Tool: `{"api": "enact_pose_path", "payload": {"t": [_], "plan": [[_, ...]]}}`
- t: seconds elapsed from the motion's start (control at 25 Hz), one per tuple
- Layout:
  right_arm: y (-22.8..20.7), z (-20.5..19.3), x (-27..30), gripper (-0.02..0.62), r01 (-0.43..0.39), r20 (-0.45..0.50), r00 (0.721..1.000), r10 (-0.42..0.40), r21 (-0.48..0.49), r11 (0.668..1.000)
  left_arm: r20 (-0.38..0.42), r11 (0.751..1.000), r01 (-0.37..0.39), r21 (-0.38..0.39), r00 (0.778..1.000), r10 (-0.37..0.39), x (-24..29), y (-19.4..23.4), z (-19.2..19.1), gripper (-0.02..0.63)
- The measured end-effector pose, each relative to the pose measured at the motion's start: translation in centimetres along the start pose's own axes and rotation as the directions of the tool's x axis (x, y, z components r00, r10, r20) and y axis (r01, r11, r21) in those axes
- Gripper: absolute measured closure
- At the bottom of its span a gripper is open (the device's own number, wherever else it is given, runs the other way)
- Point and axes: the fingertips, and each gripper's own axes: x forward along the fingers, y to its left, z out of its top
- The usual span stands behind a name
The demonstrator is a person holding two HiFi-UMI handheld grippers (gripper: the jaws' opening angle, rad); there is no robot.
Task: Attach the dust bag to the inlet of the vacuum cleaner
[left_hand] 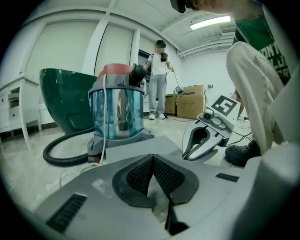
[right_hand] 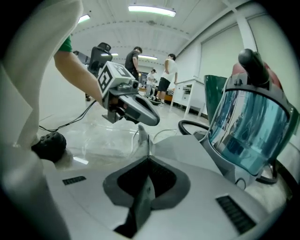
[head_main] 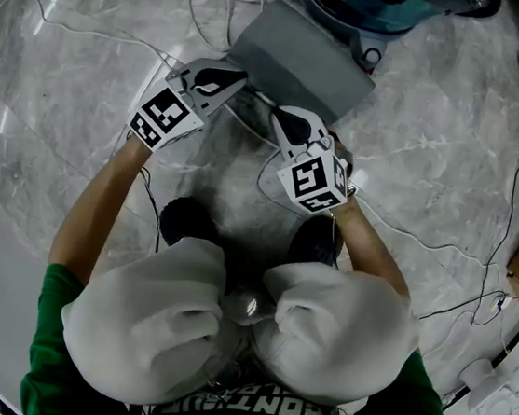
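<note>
Nearest, knees in pale trousers (head_main: 147,320) above a grey marble floor (head_main: 79,67). Just beyond them, left gripper (left_hand: 152,158) at left and right gripper (right_hand: 148,157) at right, tips near each other, each with jaws pressed together on a thin clear plastic film (head_main: 251,124) that spans between them. Right past both tips, flat on the floor, the grey dust bag (head_main: 305,62), not between either pair of jaws; whether inside the film, cannot tell. Farther, at the dust bag's far edge, the vacuum cleaner (left_hand: 117,112), upright, clear blue canister, black hose (left_hand: 58,157) curling off to the left. Well beyond, cardboard boxes (left_hand: 191,101) and a standing person (left_hand: 158,75).
</note>
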Motion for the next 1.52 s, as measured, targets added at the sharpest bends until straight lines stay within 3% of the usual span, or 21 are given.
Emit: {"api": "enact_pose_path", "payload": {"t": [0.08, 0.32, 0.6, 0.8, 1.2, 1.52], "plan": [[-0.5, 1.0, -1.2, 0.581, -0.003, 0.023, 1.000, 0.003, -0.008, 1.000, 0.006, 1.000, 0.023, 0.014, 1.000, -0.023, -0.1, 1.0, 1.6, 0.601], [-3.0, 3.6, -5.3, 0.581, 0.023, 0.087, 0.996, -0.024, 0.013, 1.000, 0.011, 0.982, 0.189, 0.014, 0.982, -0.189, 0.8, 0.1, 5.5, 0.600], [-6.6, 5.1, -9.0, 0.581, 0.037, 0.149, 0.988, -0.052, 0.098, 0.995, 0.087, 0.955, 0.294, 0.043, 0.951, -0.297, 1.2, -1.6, 9.5, 0.600], [-8.2, 5.6, -10.7, 0.581, 0.042, 0.171, 0.983, -0.059, 0.097, 0.994, 0.103, 0.937, 0.344, 0.054, 0.932, -0.348, 1.5, -2.0, 11.4, 0.593], [-11.5, 8.5, -13.4, 0.581, 0.046, 0.236, 0.970, -0.060, 0.063, 0.997, 0.138, 0.919, 0.377, 0.117, 0.910, -0.391, 1.7, -1.8, 15.9, 0.569], [-14.4, 13.2, -15.2, 0.581, 0.062, 0.317, 0.947, -0.055, -0.012, 0.998, 0.143, 0.923, 0.324, 0.205, 0.923, -0.356, 1.2, 0.0, 20.5, 0.571]]}}
